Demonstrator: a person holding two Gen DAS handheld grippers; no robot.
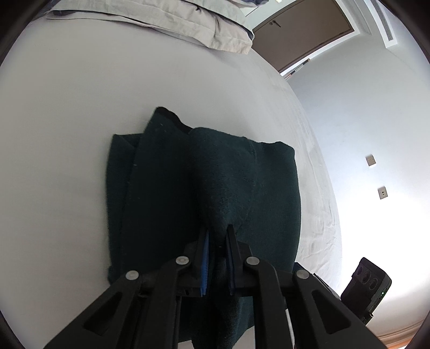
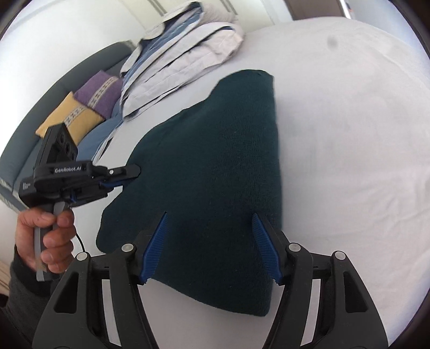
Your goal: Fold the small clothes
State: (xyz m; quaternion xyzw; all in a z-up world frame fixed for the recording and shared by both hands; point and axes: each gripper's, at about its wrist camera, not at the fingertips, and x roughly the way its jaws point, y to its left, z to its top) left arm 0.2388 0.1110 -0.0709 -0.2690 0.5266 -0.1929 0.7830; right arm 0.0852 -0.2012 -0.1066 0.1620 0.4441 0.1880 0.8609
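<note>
A dark green knit garment (image 1: 204, 188) lies partly folded on the white bed (image 1: 67, 120). My left gripper (image 1: 218, 236) is shut on a raised fold of the garment near its near edge. In the right wrist view the same garment (image 2: 215, 166) spreads across the bed (image 2: 349, 134). My right gripper (image 2: 209, 222) is open, its blue pads (image 2: 154, 249) hovering over the garment's near part and holding nothing. The left gripper (image 2: 135, 170) shows at the garment's left edge, held by a hand (image 2: 45, 236).
A stack of pale folded bedding (image 2: 182, 56) lies at the head of the bed, also in the left wrist view (image 1: 161, 21). Purple and yellow cushions (image 2: 88, 104) sit on a grey sofa. A brown door (image 1: 303, 29) stands beyond the bed.
</note>
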